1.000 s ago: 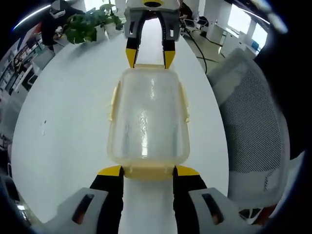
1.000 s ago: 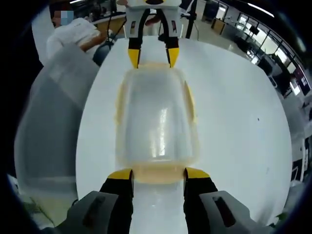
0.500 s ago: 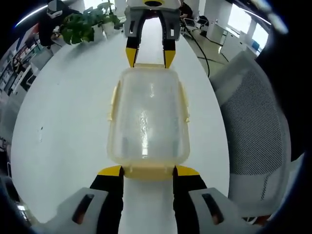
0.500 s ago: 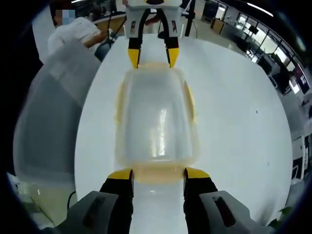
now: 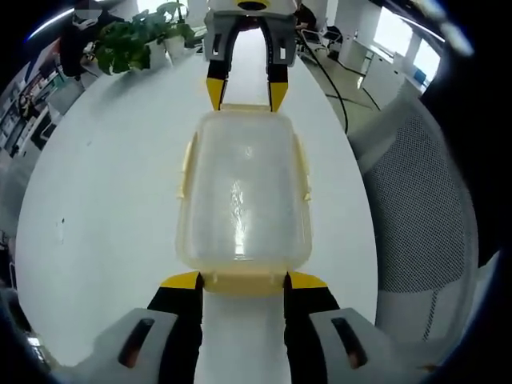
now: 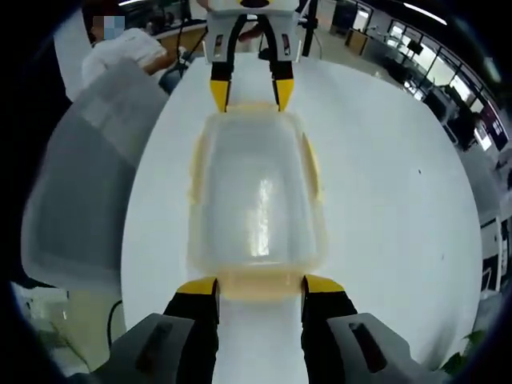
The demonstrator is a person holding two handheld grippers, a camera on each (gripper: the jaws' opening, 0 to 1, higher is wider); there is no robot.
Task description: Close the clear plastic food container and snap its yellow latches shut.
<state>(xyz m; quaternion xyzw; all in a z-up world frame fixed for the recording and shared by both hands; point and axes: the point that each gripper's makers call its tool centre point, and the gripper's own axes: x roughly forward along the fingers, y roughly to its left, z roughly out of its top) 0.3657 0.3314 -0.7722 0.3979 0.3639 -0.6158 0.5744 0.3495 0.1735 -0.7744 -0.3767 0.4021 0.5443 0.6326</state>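
I see the container (image 5: 243, 192) lying flat on the white table, its long axis running straight away from my left camera. It is clear plastic with a pale yellow rim, rounded corners, lid on. Yellow latches (image 5: 186, 164) sit along both long sides; one more latch (image 5: 243, 282) is at the near short end. From the right camera it (image 6: 256, 192) looks the same, lengthwise.
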